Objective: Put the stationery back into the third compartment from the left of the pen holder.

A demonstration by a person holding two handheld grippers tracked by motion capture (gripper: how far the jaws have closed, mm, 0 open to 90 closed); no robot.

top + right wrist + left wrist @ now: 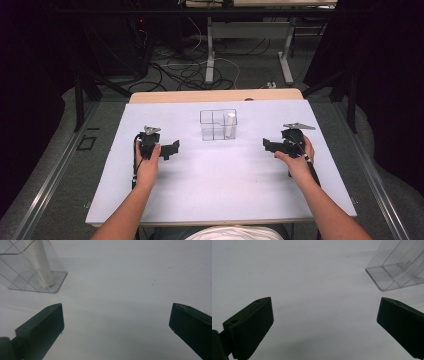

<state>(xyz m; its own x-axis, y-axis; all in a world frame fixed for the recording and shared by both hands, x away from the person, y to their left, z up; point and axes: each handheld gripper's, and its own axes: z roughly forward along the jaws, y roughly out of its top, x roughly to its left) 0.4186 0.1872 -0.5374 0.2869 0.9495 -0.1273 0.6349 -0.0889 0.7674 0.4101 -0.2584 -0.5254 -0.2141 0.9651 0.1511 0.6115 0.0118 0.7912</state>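
High view shows our left gripper point(172, 149) and right gripper point(267, 145) resting wide-jawed and empty on the worktop point(220, 195), flanking the clear divided box point(218, 125) near its far edge, white tube point(230, 125) upright inside.

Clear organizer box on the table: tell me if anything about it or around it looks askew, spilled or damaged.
Nothing stands out. The clear box stands upright and square on the white mat, and a white tube stands in its right compartment, leaning a little. No spill or crack is visible. Both the left hand-held gripper and the right hand-held gripper sit apart from it, jaws open.
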